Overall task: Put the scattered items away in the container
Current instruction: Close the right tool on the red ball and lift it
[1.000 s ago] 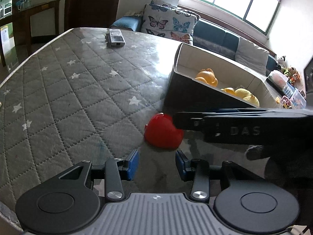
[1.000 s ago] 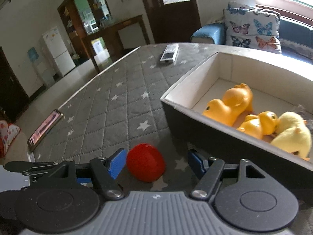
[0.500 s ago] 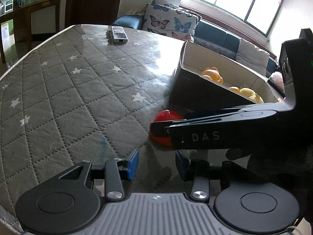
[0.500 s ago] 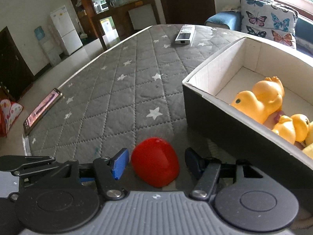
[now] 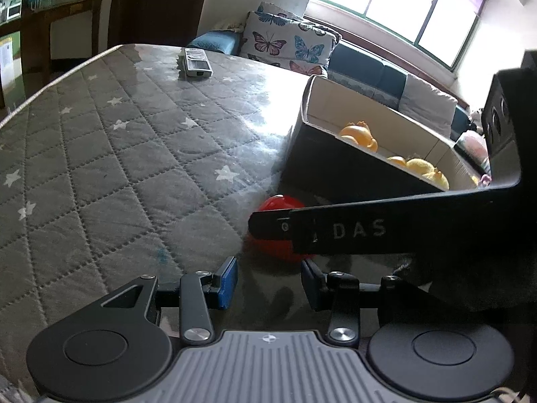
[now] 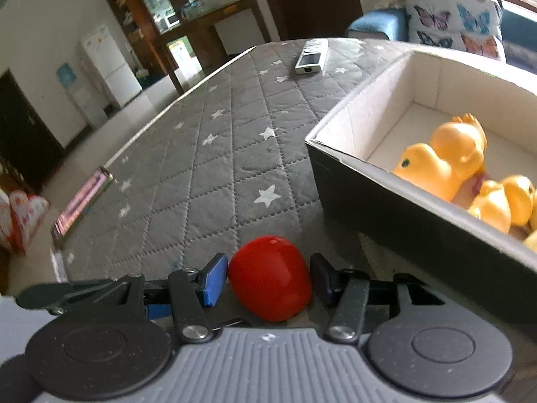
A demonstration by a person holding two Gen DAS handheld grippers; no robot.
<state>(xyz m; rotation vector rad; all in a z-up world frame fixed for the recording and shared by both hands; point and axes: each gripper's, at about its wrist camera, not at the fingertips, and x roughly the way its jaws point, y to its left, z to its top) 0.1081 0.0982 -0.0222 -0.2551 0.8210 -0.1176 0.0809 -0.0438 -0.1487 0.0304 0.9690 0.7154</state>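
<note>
A red rounded toy [image 6: 270, 277] lies on the grey quilted mattress [image 6: 214, 181], right between the fingers of my right gripper [image 6: 266, 278]. The jaws sit close on both sides of it, seemingly touching. In the left wrist view the toy [image 5: 280, 203] is partly hidden behind the right gripper's black body [image 5: 386, 228]. My left gripper [image 5: 268, 282] is open and empty, just short of the toy. The dark cardboard box [image 6: 396, 211] with a white inside stands to the right and holds several yellow and orange rubber ducks [image 6: 443, 158].
A white remote [image 6: 310, 57] lies at the far end of the mattress, also seen in the left wrist view [image 5: 198, 62]. A phone [image 6: 82, 201] lies near the left edge. A sofa with a butterfly cushion [image 5: 285, 42] stands beyond.
My right gripper has moved forward around the red toy and its jaws have narrowed onto it. My left gripper has stayed open and shifted slightly.
</note>
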